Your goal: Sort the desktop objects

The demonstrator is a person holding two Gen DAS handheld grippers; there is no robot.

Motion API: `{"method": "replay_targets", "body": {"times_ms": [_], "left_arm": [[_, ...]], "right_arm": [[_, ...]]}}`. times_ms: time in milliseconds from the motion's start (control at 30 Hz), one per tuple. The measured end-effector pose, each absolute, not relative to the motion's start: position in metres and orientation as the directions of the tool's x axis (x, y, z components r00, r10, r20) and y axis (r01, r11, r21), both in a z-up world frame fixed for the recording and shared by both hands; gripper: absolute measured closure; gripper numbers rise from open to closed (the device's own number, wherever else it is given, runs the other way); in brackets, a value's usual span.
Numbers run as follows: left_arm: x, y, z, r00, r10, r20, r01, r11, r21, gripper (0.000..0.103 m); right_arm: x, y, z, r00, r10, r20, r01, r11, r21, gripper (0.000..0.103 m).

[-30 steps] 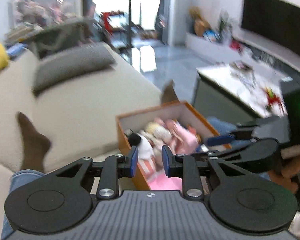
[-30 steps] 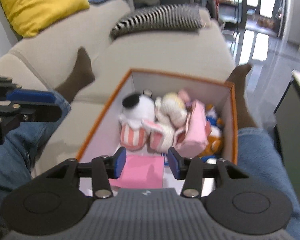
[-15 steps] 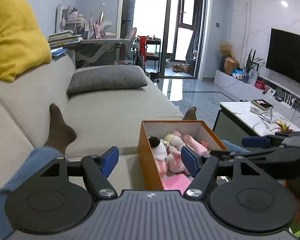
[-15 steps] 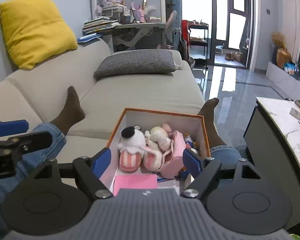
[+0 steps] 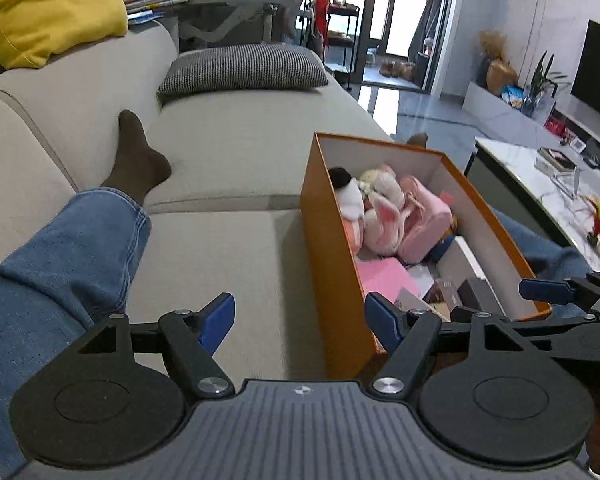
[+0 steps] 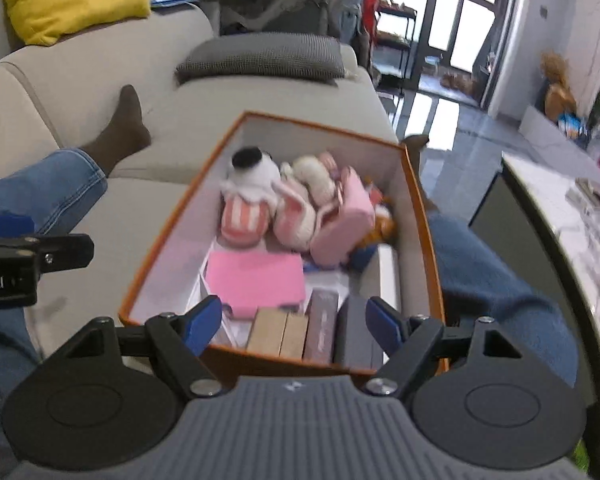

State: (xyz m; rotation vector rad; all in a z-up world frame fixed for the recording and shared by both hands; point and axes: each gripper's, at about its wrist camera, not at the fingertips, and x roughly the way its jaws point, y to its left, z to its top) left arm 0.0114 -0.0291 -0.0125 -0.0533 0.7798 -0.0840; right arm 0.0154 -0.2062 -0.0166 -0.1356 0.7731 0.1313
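Note:
An orange box [image 6: 168,220] [image 5: 332,248] sits on the sofa between the person's legs. It holds plush toys [image 6: 256,196] [image 5: 384,216], a pink pad [image 6: 256,280] [image 5: 384,276] and several small boxes [image 6: 312,332] at its near end. My left gripper [image 5: 300,316] is open and empty, astride the box's left wall at its near corner. My right gripper [image 6: 294,322] is open and empty, just above the box's near end over the small boxes. The right gripper's finger shows at the right edge of the left wrist view [image 5: 548,292].
The beige sofa [image 5: 228,148] carries a grey checked cushion [image 5: 244,70] and a yellow pillow [image 5: 48,8]. The person's jeans leg and dark sock [image 5: 136,160] lie to the left. A white coffee table [image 5: 548,188] with small items stands to the right.
Both grippers have opened wide from nearly shut. Both views have tipped down and moved closer to the orange box; the left gripper has shifted left to the box's left wall.

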Motion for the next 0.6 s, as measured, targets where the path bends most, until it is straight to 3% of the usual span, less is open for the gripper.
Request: {"method": "replay_targets", "body": {"times_ms": [600], "left_arm": [[0.010,-0.039,-0.013,0.691,-0.082,-0.718,0.069,0.996,-0.047,0.018]], "right_arm": [[0.013,-0.222,-0.028,0.688,0.105,-0.718,-0.157,0.988,-0.006,0.016]]}}
